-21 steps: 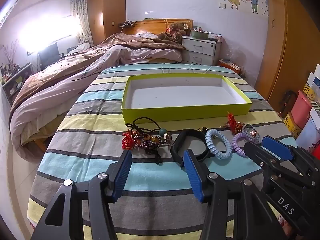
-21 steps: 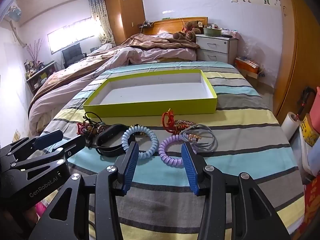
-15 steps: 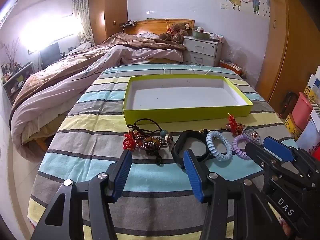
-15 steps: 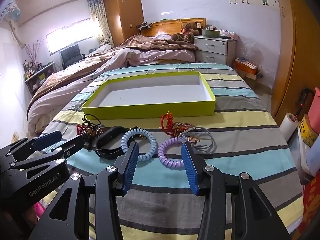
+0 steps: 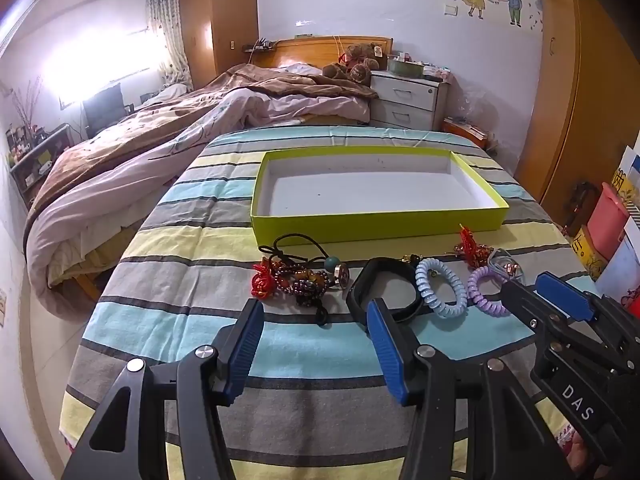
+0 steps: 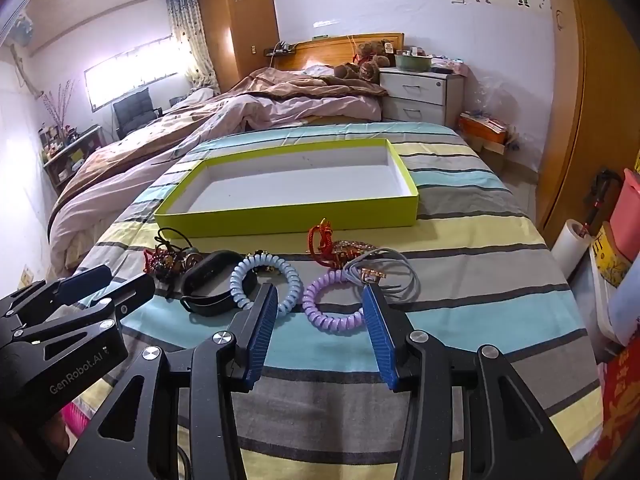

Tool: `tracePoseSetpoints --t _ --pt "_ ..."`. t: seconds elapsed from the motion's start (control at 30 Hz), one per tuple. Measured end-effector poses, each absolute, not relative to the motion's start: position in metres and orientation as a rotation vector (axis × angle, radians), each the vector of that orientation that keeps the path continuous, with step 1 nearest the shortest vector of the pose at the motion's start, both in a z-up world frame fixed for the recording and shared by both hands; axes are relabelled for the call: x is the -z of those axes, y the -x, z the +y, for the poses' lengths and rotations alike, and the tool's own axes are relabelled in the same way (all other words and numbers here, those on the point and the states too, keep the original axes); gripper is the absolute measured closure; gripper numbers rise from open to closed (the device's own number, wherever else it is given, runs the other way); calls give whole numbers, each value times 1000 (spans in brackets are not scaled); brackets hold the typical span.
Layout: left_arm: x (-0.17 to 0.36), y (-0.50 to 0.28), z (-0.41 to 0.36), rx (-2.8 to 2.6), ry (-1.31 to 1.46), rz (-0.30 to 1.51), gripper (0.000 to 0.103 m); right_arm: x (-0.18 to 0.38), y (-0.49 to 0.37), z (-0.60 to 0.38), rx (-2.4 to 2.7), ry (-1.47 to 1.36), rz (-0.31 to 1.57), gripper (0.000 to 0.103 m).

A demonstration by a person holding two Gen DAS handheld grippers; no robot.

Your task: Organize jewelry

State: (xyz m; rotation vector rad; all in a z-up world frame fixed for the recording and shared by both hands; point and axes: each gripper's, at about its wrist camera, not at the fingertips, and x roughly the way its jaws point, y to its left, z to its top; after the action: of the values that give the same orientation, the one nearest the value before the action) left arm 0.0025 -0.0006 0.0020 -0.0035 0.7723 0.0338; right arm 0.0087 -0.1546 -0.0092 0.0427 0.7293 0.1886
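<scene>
Two grippers of mine, left (image 5: 316, 312) and right (image 6: 318, 300), spread wide, grasping nothing; bracelets (image 6: 264, 280) beside green box (image 6: 288, 220).

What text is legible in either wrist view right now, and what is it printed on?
"DAS": on the body of the right hand-held gripper, seen in the left wrist view.
"GenRobot.AI": on the body of the left hand-held gripper, seen in the right wrist view.
Yellow box at the right edge: dark characters, too blurred to read.
Teddy bear tag: too small to read.
Green tray and jewelry: no text seen.
</scene>
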Motion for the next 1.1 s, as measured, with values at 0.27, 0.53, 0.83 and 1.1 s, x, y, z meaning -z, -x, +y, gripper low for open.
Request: tracePoseSetpoints --t 0.27,0.53,0.83,1.1 --pt "-4 3 3 -39 8 766 50 8 -8 -155 -187 -37 726 58" --pt "-5 5 3 -40 5 765 50 6 -7 -155 -180 -40 721 58" --pt "-5 4 3 -42 8 767 50 6 -6 -156 -177 -41 720 58" --pt "-4 4 3 -41 8 766 50 6 -5 -157 -174 -43 718 58"
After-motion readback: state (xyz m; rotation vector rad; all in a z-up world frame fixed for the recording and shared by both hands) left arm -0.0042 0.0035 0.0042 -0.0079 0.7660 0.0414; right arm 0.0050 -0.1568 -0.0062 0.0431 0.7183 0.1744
